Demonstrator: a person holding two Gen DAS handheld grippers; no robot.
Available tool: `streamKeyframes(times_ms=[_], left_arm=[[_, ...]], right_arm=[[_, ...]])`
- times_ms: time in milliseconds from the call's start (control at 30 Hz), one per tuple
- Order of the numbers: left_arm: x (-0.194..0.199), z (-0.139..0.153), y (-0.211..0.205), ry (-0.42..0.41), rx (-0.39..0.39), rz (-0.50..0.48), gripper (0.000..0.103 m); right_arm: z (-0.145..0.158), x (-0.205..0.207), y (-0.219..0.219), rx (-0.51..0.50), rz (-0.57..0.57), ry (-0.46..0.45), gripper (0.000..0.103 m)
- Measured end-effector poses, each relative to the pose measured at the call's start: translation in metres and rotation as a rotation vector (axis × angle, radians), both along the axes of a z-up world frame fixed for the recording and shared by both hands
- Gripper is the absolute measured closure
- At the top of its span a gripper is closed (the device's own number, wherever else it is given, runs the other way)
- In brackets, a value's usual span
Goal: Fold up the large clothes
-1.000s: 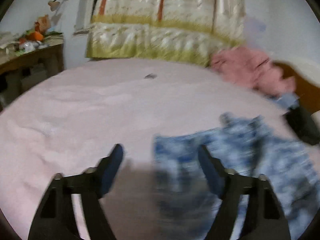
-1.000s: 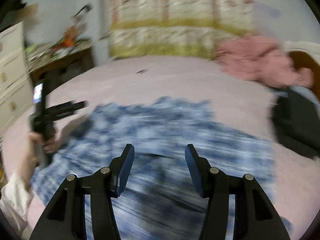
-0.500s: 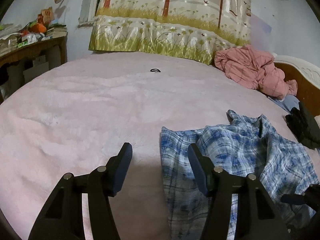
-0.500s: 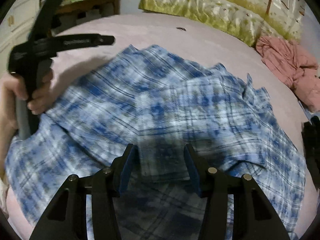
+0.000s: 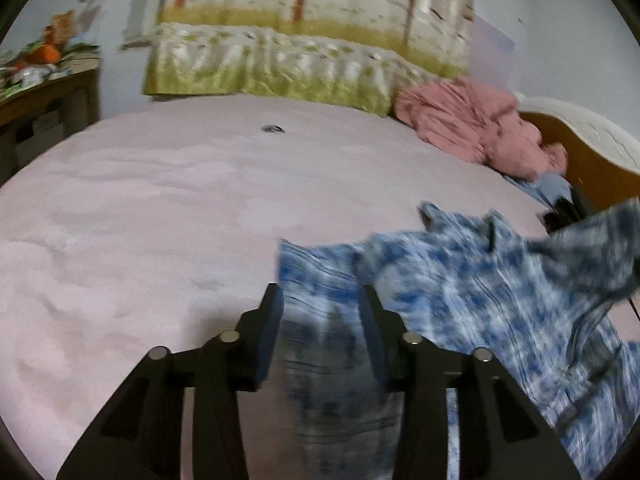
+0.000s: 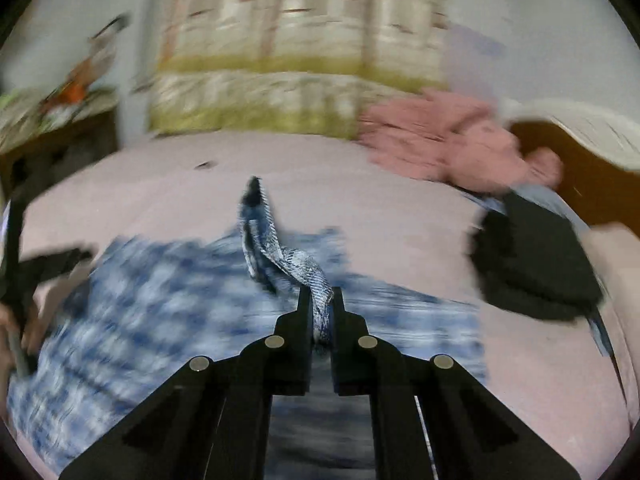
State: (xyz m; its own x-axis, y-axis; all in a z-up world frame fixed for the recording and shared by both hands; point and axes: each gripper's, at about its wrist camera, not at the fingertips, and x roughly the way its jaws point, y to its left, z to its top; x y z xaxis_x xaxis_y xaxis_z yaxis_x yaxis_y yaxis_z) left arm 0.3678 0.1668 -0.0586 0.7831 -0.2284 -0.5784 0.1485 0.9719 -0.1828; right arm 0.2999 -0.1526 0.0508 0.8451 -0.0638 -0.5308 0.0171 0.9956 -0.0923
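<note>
- The blue plaid shirt [image 5: 460, 292] lies rumpled on the near right part of the pink bed [image 5: 160, 220].
- The right gripper [image 6: 320, 304] has its fingers together, pinching a fold of the shirt.
- The left gripper [image 5: 320, 320] is closing, jaws apart, the shirt's left edge between them.

A wide bed with a pale pink fuzzy cover [image 5: 160, 216] carries a blue-and-white plaid shirt [image 5: 460, 280] spread near its front, a crumpled pink garment [image 5: 472, 128] at the far side, a black garment [image 6: 532, 260] (bunched beside the headboard) and a small dark loop [image 5: 274, 128].
</note>
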Motion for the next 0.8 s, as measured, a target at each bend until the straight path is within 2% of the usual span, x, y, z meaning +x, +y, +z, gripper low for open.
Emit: streamKeyframes(times_ms=[100,167,200,233,333,400,500,567,600,633,733,800], left_arm=[[0.008,-0.009,-0.006,0.06,0.03,0.007,0.066],[0.013,-0.015,-0.004,0.107,0.003,-0.001,0.063],[0.015,-0.018,-0.004,0.13,-0.019,-0.017,0.056],[0.017,-0.02,-0.005,0.147,-0.023,-0.027,0.05],[0.014,-0.022,-0.015,0.15,0.026,-0.038,0.045],[0.012,-0.023,-0.024,0.144,0.067,-0.053,0.039],[0.015,-0.029,-0.032,0.177,0.141,-0.02,0.038],[0.014,-0.028,-0.033,0.17,0.162,-0.006,0.067],[0.013,-0.027,-0.033,0.161,0.168,-0.001,0.092],[0.011,-0.026,-0.031,0.149,0.157,-0.004,0.098],[0.001,-0.014,-0.022,0.085,0.099,-0.002,0.099],[-0.003,-0.01,-0.019,0.059,0.09,0.006,0.099]], right_arm=[[-0.005,0.008,-0.052,0.067,-0.096,0.019,0.096],[-0.015,0.013,-0.081,0.108,-0.138,0.053,0.095],[-0.023,0.017,-0.092,0.134,-0.135,0.091,0.095],[-0.037,0.026,-0.102,0.168,-0.119,0.169,0.095],[-0.074,0.041,-0.114,0.179,-0.142,0.295,0.095],[-0.089,0.045,-0.118,0.188,-0.163,0.325,0.095],[-0.095,0.045,-0.129,0.226,-0.176,0.313,0.095],[-0.089,0.041,-0.138,0.249,-0.183,0.266,0.088],[-0.086,0.038,-0.141,0.258,-0.188,0.238,0.085],[-0.08,0.034,-0.145,0.269,-0.192,0.204,0.08],[-0.071,0.022,-0.147,0.303,-0.191,0.141,0.078],[-0.068,0.021,-0.147,0.324,-0.163,0.127,0.078]])
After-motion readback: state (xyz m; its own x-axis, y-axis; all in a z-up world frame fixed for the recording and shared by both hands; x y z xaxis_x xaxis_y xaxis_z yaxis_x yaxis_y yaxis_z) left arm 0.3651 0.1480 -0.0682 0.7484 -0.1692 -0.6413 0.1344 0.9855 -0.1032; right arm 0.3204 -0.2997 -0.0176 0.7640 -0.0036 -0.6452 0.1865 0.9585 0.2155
